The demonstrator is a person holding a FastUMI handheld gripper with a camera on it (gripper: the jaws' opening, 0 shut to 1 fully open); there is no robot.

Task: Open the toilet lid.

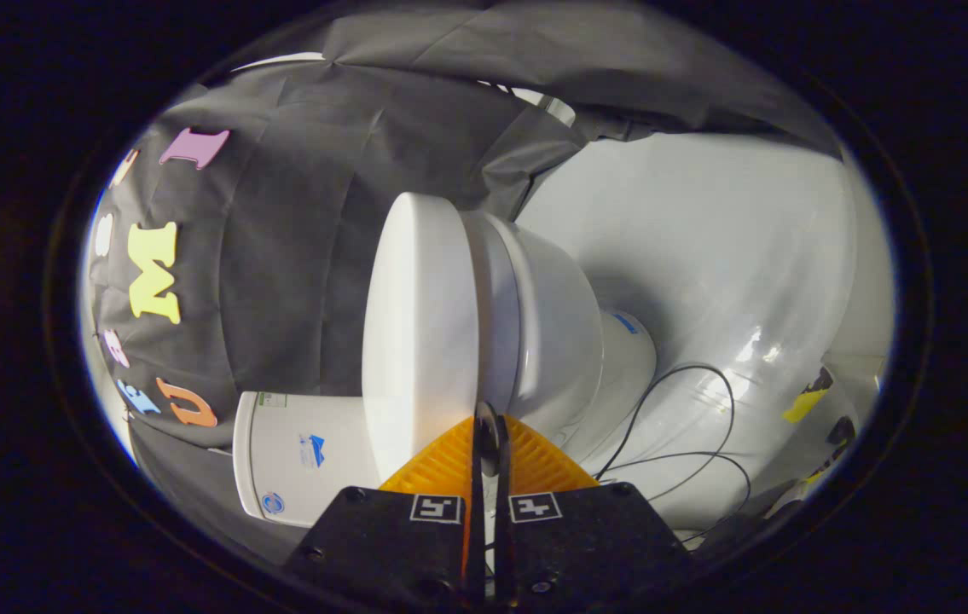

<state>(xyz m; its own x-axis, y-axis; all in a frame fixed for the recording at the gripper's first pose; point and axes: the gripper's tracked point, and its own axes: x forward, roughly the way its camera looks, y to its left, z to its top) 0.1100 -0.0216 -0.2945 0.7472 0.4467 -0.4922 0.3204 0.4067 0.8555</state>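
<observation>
The black cloth wall (296, 247) of the booth takes up the left and far part of the scene, draped in folds, and a glossy white floor (705, 256) spreads out on the right, catching bright reflections. The camera is rolled onto its side, so the white toilet (552, 333) appears turned sideways, with its base toward the floor on the right and its top facing the cloth on the left. The toilet lid (420, 333) is down, lying flat against the seat and bowl as a broad pale oval with its smooth top turned to the cloth wall. The tank (304, 460) sits at the near left of the lid, close beside the tongs, and carries a few small stickers. Thin black cables (688, 418) loop across the floor to the right of the toilet's base. A small yellow tag (806, 402) lies further right on the floor. The tongs (490, 426) are closed, their two fingers (441, 465) pressed together with nothing between them, and their tips reach the near edge of the lid where it meets the seat; whether they touch it cannot be told.
</observation>
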